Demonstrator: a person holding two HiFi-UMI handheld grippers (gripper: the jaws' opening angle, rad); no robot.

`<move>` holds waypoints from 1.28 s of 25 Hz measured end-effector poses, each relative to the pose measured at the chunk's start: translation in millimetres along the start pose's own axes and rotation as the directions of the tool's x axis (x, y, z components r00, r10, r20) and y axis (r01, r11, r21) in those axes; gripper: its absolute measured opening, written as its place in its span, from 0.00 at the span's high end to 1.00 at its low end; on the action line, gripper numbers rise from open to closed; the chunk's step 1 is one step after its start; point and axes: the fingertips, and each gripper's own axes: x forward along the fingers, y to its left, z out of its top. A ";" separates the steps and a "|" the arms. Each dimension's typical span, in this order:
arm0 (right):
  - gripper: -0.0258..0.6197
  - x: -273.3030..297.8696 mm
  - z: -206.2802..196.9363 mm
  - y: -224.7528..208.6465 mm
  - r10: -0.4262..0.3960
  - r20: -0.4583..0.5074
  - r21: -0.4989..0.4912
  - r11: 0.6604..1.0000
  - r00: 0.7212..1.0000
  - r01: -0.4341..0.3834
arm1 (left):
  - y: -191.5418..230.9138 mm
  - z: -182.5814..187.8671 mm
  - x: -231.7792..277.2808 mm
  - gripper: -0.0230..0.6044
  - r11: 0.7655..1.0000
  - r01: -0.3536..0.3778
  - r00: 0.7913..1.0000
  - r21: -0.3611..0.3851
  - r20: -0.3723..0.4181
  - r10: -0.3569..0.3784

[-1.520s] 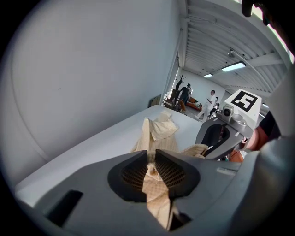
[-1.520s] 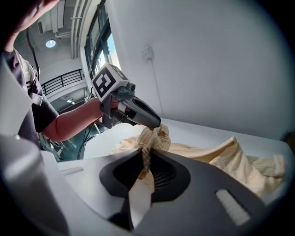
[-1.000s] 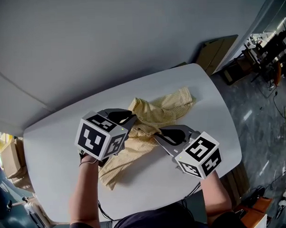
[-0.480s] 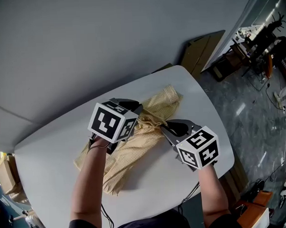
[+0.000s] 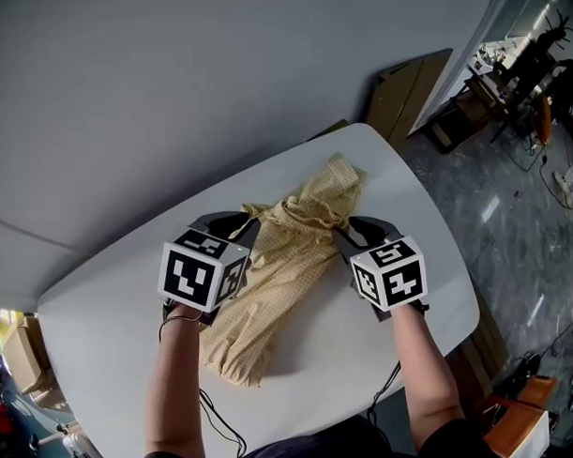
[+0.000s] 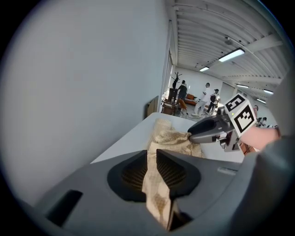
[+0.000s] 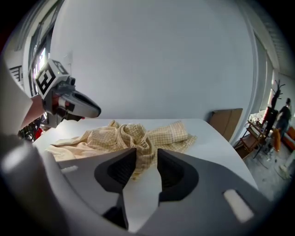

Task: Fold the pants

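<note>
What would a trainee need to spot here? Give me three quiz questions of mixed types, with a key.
1. True or false: the pants lie on the floor.
2. The left tongs grip: A) pants cloth B) a cable C) nothing.
3. Fill in: the pants are pale ___.
Key: 1 false, they lie on the white table. 2 A; those jaws have just been opening a little, with cloth pinched between them. 3 yellow.
</note>
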 end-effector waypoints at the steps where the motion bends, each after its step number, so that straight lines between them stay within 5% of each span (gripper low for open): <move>1: 0.72 -3.5 3.4 -3.2 -0.017 0.018 0.007 1.000 1.000 0.017 | 2.8 -6.1 -6.9 0.86 1.000 -0.009 1.000 -0.003 -0.003 0.009; 6: 0.72 -26.0 22.5 7.1 -0.028 0.100 -0.016 0.999 0.995 0.030 | 9.4 -46.0 -46.6 0.87 1.000 -0.005 1.000 0.009 -0.015 0.005; 11: 0.75 -51.9 22.0 72.5 0.149 0.111 -0.128 0.983 0.983 -0.134 | -12.5 -97.8 -84.8 0.90 0.981 0.129 0.991 0.141 -0.040 -0.125; 16: 0.73 -63.7 -13.2 215.2 0.456 0.022 -0.174 0.878 0.890 -0.446 | -16.6 -145.9 -125.1 0.93 0.943 0.219 0.975 0.251 -0.085 -0.204; 19: 0.71 -65.2 -47.0 286.4 0.531 -0.073 -0.196 0.822 0.844 -0.534 | -22.9 -168.0 -138.3 0.94 0.928 0.284 0.959 0.243 -0.094 -0.269; 24: 0.70 -70.3 -74.3 334.6 0.526 -0.128 -0.195 0.818 0.841 -0.541 | -25.4 -206.4 -149.3 0.90 0.912 0.335 0.939 0.236 -0.164 -0.302; 29: 0.64 -66.7 -94.1 342.6 0.419 -0.196 -0.286 0.840 0.886 -0.461 | -25.2 -228.1 -153.5 0.78 0.870 0.384 0.915 0.309 -0.254 -0.313; 32: 0.62 -55.7 -111.3 342.5 0.346 -0.264 -0.347 0.837 0.900 -0.424 | -22.4 -239.1 -146.0 0.74 0.870 0.407 0.897 0.279 -0.301 -0.323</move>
